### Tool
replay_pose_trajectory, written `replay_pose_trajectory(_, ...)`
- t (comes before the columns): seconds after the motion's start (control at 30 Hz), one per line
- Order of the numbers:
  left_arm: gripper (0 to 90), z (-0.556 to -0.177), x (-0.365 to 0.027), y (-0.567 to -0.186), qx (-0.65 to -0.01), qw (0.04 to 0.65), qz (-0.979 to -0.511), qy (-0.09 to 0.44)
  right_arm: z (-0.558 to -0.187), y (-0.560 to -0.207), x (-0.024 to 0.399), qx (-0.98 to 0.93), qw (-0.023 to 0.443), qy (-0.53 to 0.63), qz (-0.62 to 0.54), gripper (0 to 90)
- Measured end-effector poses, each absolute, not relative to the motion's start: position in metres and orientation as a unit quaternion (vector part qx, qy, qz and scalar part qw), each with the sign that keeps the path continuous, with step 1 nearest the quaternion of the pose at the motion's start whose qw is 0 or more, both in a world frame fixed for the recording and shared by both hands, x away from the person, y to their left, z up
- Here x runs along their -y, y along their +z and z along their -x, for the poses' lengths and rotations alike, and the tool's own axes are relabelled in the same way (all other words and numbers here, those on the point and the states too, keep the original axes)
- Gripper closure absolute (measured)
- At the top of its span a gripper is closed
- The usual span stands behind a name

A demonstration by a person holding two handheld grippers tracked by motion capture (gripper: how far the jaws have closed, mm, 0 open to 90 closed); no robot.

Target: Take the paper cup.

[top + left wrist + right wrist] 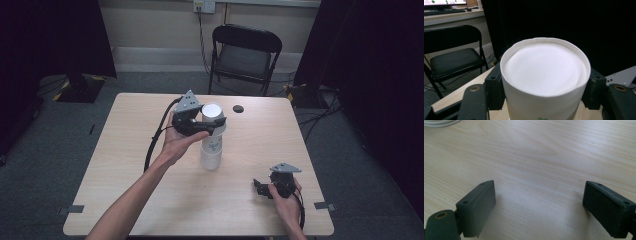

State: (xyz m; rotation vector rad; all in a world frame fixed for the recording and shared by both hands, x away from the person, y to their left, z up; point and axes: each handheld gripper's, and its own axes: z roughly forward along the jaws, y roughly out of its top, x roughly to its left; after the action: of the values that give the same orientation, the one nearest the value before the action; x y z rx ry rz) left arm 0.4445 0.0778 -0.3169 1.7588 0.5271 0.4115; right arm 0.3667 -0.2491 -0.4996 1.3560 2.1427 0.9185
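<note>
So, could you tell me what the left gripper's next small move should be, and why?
Probably lift straight up. The left gripper is clamped on the upside-down top cup, which seems to sit over another cup standing on the table; the right gripper rests open, apart, so a tilt might tip the lower one.

Left tongs clamped and raised; right tongs spread wide, low.

The high view looks forward and down over the table. The left gripper view sits close behind its jaws, facing level past the cup between them toward the chair, which the high view shares. The right gripper view looks down along its spread jaws onto bare tabletop just ahead.
</note>
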Motion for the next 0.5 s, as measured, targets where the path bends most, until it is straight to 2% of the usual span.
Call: replay_pose_trajectory(0.5, 34.8, -0.443, -0.100, -0.303, -0.250, 0.608, -0.733, 0.177, -0.367, -0.500, 0.249, -0.775, 0.220, 0.332, -0.491, 10.8)
